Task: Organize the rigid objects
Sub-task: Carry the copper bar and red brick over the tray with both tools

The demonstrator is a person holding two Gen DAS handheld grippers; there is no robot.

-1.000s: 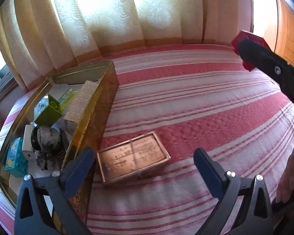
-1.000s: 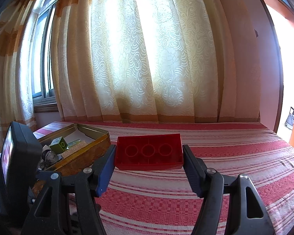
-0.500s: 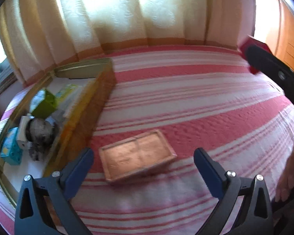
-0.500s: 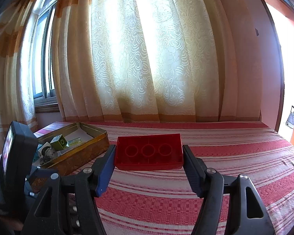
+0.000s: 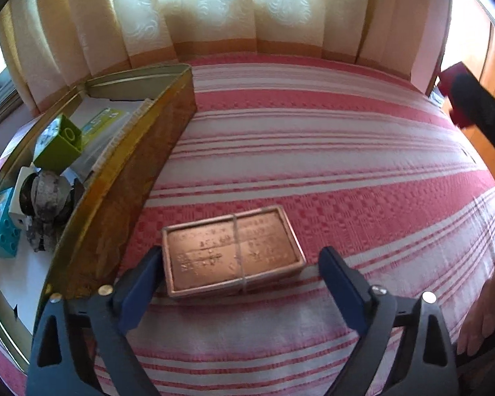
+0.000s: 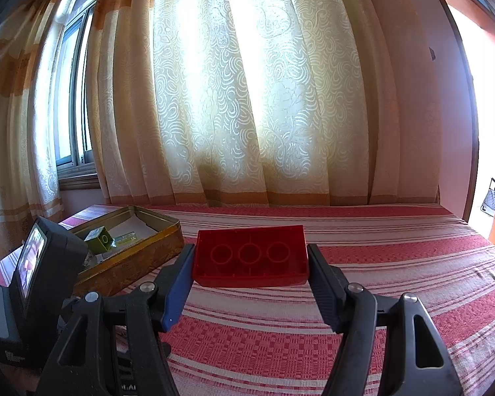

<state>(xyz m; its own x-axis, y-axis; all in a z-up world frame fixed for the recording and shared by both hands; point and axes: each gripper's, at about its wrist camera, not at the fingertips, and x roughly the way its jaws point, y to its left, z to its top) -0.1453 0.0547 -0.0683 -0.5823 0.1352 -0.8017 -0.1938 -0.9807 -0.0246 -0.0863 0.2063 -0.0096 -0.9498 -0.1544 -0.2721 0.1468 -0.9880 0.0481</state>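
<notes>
A flat copper-coloured tin [image 5: 232, 252] bound by a rubber band lies on the red striped bedspread [image 5: 330, 171]. My left gripper [image 5: 242, 280] is open around its near edge, the left finger close to its left corner. My right gripper [image 6: 250, 279] is shut on a red building brick [image 6: 250, 255], hollow side facing me, held above the bed. That brick also shows at the right edge of the left wrist view [image 5: 453, 79]. A gold open tin box [image 5: 125, 178] stands to the left.
The gold box [image 6: 132, 257] holds a green brick [image 5: 59, 143], a teal brick [image 5: 0, 227], a white item, a grey crumpled object [image 5: 48, 198] and packets. Curtains [image 6: 247, 99] hang behind the bed. A hand [image 5: 485, 310] shows at lower right. A window is at left.
My left gripper has moved forward and down to the copper tin, which now sits between its fingers. My right gripper still holds the red brick, almost unmoved.
</notes>
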